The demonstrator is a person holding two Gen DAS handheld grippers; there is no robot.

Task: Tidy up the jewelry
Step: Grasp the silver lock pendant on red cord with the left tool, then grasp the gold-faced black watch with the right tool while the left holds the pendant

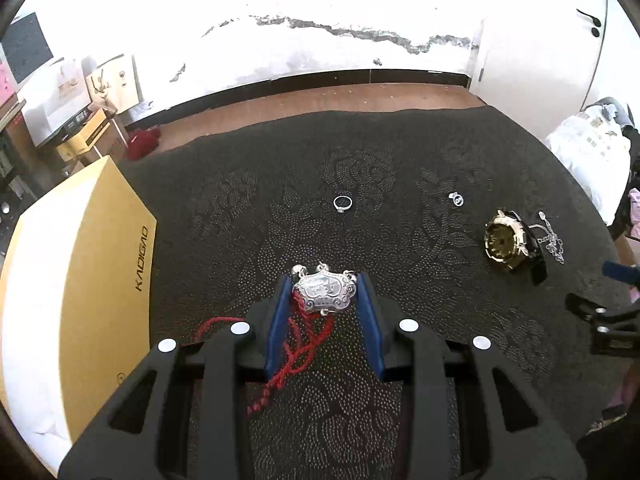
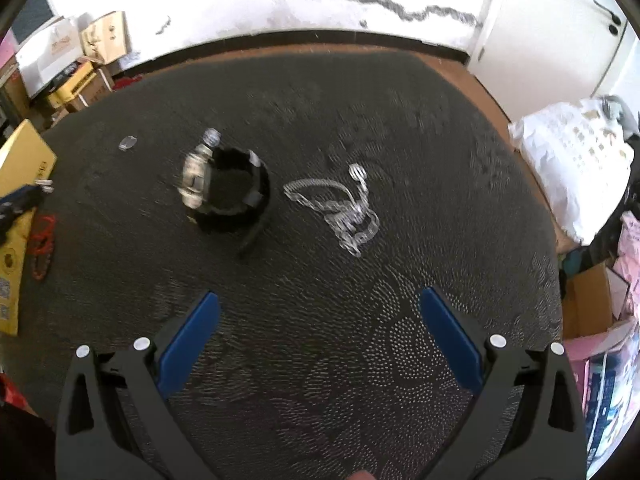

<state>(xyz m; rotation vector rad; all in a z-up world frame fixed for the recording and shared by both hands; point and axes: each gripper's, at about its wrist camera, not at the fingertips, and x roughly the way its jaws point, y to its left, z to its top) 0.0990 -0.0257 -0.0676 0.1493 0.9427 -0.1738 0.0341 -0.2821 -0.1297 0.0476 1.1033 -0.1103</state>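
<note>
While my left gripper [image 1: 325, 294] sits low over the dark patterned tabletop [image 1: 240, 216], its blue fingers [image 1: 280, 320] close in on a silver pendant [image 1: 324, 292], one on each side, touching or nearly touching its edges. I see the pendant's red cord [image 1: 298, 344] trailing back toward me between the fingers and out to the left. A yellow box [image 1: 76, 280] lies on the left edge of the tabletop. Farther off, a small ring [image 1: 343, 203] lies near the middle, and another small silver piece [image 1: 456, 199] lies to its right. My right gripper [image 2: 320, 310] hovers with its fingers [image 2: 192, 340] spread wide apart and nothing between them. Beyond it, a watch [image 2: 224, 188] with a black strap stands on its side, and a silver chain [image 2: 344, 208] lies tangled just right of it.
</note>
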